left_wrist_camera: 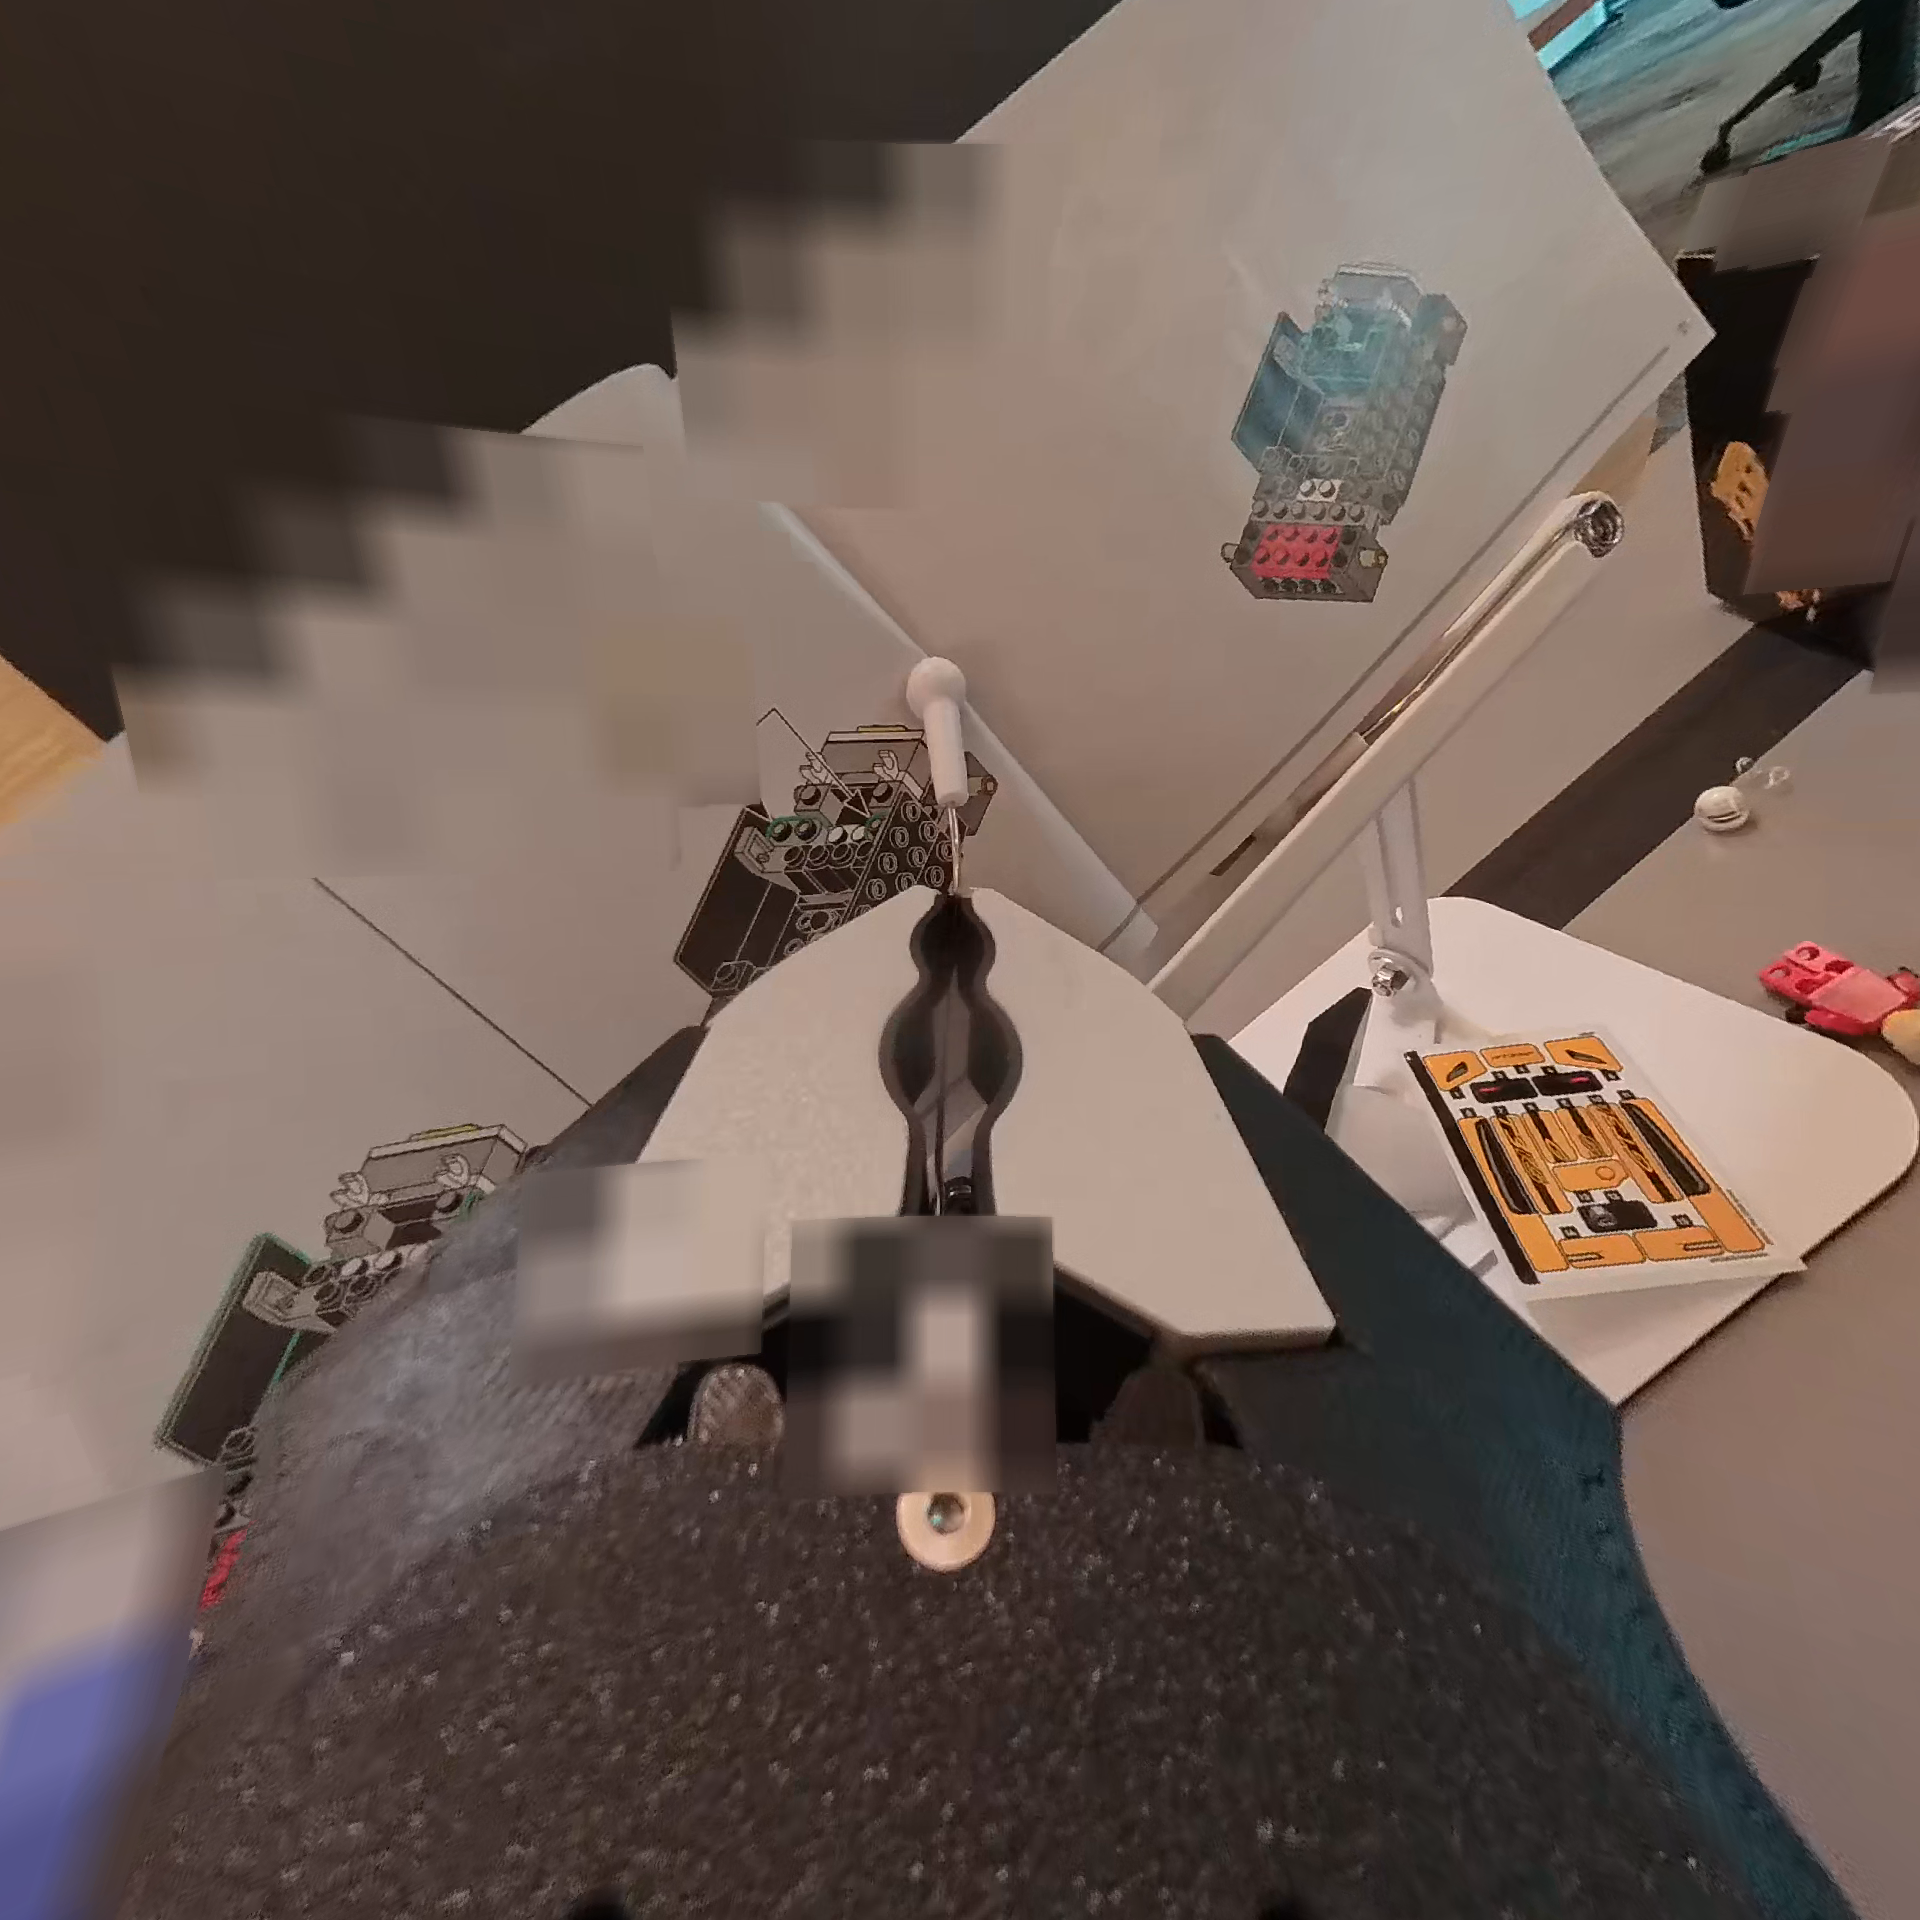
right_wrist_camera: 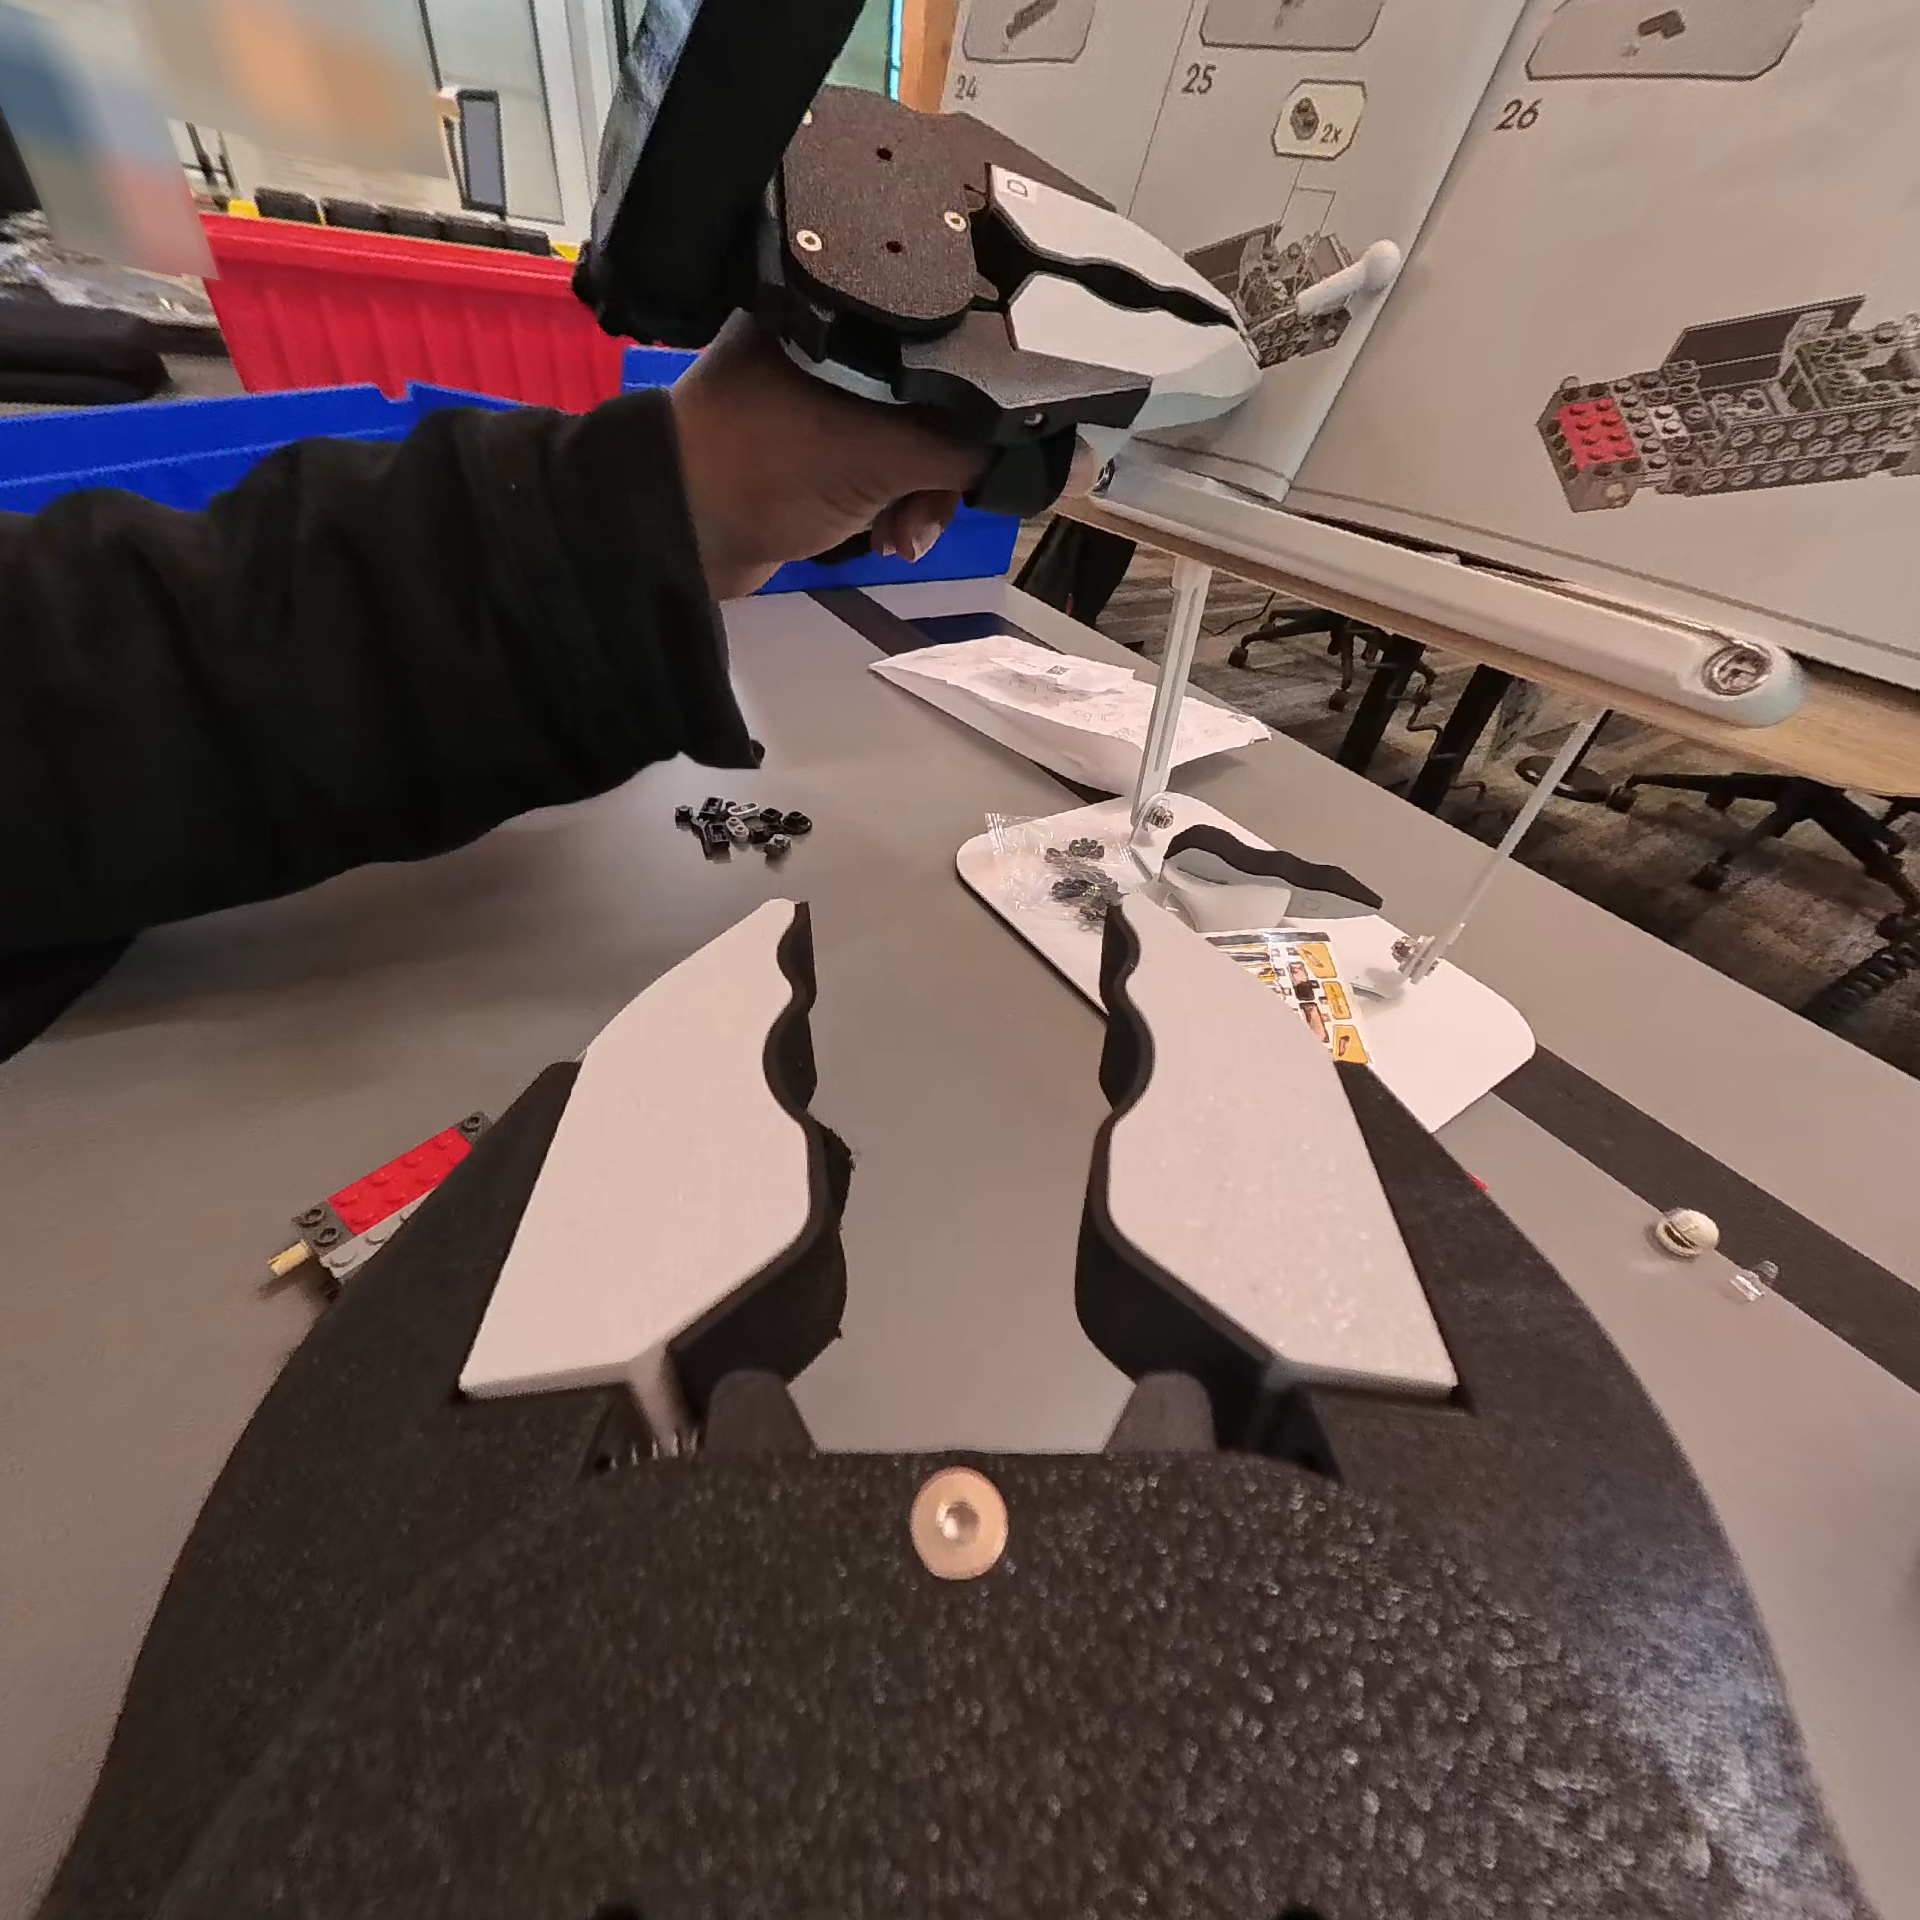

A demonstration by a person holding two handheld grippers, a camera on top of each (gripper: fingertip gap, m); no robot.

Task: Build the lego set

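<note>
Pinching the book stand's white page clip [left_wrist_camera: 940,727] at its wire, my left claw [left_wrist_camera: 951,899] is closed; my right claw [right_wrist_camera: 951,925] gapes empty above the table [right_wrist_camera: 935,1039].

Bare grey table [right_wrist_camera: 935,1039] lies open between the right gripper [right_wrist_camera: 951,925]'s spread fingers. Ahead, a pile of small black pieces [right_wrist_camera: 743,826] and the book stand's white base [right_wrist_camera: 1455,1029] flank that lane. The raised instruction booklet [right_wrist_camera: 1558,312] blocks the upper right, seemingly touched by the left gripper [right_wrist_camera: 1242,358].
</note>
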